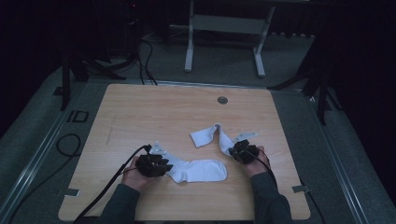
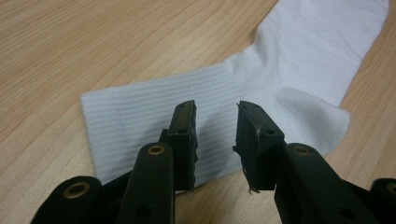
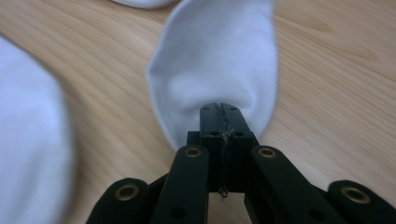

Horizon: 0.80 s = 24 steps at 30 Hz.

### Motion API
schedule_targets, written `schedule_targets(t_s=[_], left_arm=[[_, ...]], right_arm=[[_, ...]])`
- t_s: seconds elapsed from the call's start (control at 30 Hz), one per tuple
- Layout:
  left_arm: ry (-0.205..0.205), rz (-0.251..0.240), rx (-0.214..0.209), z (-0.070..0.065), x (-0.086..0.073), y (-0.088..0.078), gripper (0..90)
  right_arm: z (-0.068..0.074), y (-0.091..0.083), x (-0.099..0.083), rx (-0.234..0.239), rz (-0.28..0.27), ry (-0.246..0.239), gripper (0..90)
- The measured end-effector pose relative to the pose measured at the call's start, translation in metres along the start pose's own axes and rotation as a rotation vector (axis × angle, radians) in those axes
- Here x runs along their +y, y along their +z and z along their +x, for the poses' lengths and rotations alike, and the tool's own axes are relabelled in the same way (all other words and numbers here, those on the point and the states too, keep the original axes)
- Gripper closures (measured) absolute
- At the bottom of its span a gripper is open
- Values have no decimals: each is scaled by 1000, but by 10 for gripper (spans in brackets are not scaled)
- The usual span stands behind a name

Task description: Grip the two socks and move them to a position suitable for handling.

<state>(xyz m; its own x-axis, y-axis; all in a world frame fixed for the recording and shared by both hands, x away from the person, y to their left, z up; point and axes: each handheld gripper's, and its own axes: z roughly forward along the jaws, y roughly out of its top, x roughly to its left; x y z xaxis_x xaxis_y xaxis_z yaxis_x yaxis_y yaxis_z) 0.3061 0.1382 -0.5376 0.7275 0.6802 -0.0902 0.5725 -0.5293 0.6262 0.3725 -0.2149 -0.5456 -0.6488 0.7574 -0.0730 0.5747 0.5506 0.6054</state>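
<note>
While both socks lie in the near half of the wooden table (image 1: 140, 107), the far half stays bare wood, with free room out to the left and right edges. The left gripper (image 2: 215, 122) hovers over the ribbed cuff of the nearer white sock (image 1: 198, 170), its jaws apart with a gap between them and the cloth below, not pinched. That sock lies flat, stretching right from the left gripper toward the table's middle. The right gripper (image 3: 220, 112) has its jaws pressed together on the rounded end of the second sock (image 1: 212, 135) (a fold of white cloth is nipped at the tips), which bends away to the far left. A small round metal cap (image 1: 222, 100) sits near the far edge. Beyond the table the room is dim: grey floor, a white frame's legs (image 1: 224, 42), dark stands and cables. The person's hands are mostly covered by the grippers, and the sleeves are cut off at the near edge.
</note>
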Motion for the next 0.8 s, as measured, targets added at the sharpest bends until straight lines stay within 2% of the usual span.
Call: schedule_targets(t_s=[0.4, 0.47, 0.5, 0.6, 0.67, 0.7, 0.8], left_arm=[[-1, 8, 11, 3, -1, 2, 681], [-2, 10, 12, 3, -1, 1, 681], [-3, 10, 12, 3, -1, 1, 681], [-4, 7, 13, 4, -1, 1, 681], [-9, 7, 12, 4, -1, 1, 681], [-9, 4, 14, 4, -2, 2, 681], [-12, 4, 16, 4, -2, 2, 681]], right_arm=[[-56, -4, -13, -121, 11, 90, 858], [-59, -4, -13, -131, 14, 95, 857], [-65, -3, -12, -158, 20, 92, 858], [-75, -1, -10, -193, 38, 94, 869], [-77, -1, -9, -198, 40, 98, 876], [-83, -1, -7, -217, 42, 109, 885], [-80, -6, -3, -210, 16, 109, 885]])
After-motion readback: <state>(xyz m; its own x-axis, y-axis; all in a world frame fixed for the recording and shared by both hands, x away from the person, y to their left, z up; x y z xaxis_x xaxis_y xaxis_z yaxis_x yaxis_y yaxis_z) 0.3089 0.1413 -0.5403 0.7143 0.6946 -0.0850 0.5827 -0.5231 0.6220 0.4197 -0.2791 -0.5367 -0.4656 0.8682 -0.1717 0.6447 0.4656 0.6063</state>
